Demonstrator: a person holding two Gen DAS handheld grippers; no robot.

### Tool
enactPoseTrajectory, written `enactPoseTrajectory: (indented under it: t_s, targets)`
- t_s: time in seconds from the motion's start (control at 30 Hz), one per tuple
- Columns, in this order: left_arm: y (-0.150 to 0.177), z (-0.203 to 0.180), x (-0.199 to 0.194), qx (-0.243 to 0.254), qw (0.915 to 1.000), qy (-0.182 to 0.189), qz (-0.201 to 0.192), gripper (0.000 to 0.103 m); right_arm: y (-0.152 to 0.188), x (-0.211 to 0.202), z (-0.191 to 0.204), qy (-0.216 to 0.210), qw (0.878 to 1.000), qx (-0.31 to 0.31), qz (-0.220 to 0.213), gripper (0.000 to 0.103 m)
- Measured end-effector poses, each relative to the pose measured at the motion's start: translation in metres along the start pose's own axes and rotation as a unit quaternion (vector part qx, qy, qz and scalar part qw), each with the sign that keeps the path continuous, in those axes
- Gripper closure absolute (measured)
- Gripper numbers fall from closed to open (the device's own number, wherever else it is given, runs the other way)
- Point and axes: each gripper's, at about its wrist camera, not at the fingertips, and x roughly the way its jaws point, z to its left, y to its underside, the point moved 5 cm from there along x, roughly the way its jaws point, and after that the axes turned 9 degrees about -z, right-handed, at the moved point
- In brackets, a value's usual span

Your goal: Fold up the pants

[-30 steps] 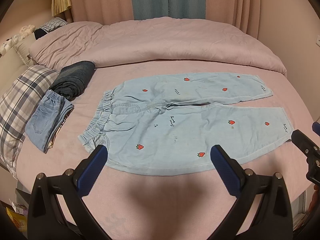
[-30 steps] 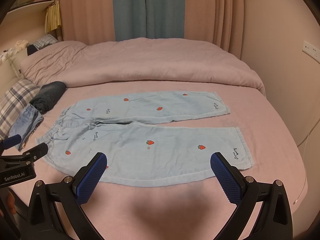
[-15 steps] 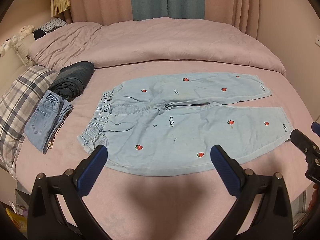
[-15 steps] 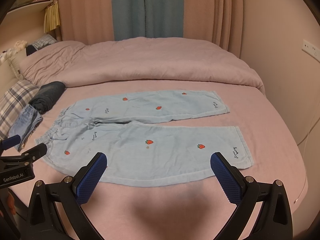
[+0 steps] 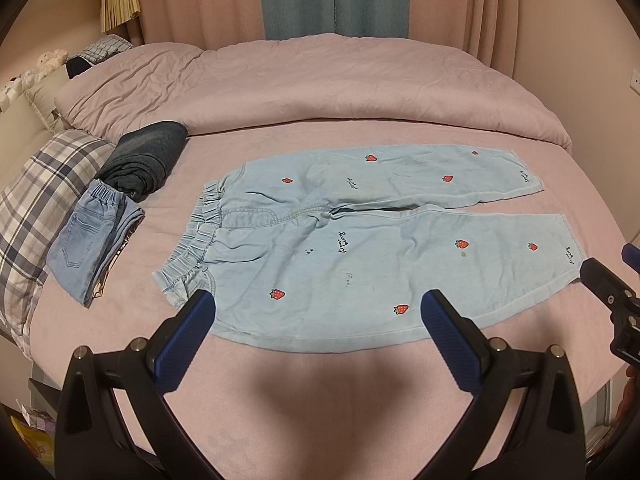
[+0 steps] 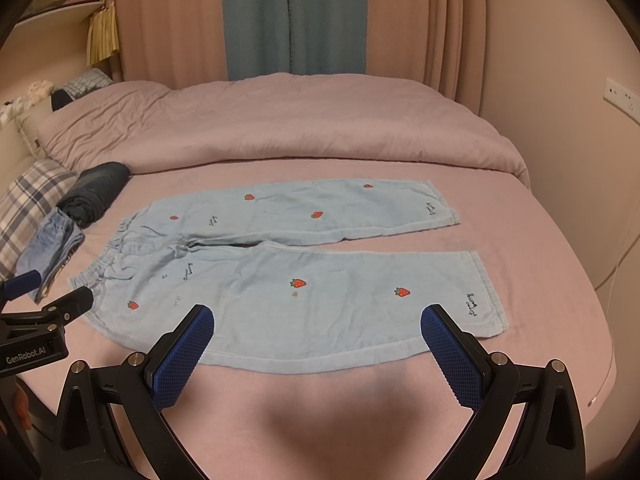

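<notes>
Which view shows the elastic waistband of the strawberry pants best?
The left wrist view: the waistband sits near centre, its gathers clearly visible. In the right wrist view the waistband lies far left, smaller, and the left gripper covers its near end.

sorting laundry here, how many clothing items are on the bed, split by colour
light blue strawberry pants, spread flat: 1
light blue folded jeans, by the plaid pillow: 1
dark folded garment, touching the jeans: 1
total: 3
Both tongs, left and right, are open and hold nothing.
</notes>
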Motion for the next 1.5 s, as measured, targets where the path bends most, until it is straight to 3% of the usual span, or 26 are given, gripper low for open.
enactPoseTrajectory:
  t_s: [1.5]
  targets:
    - [0.008,0.004,0.014,-0.007,0.9999,0.003,0.015,0.000,0.010,0.012,0.000,0.002,1.000,0.001,0.011,0.000]
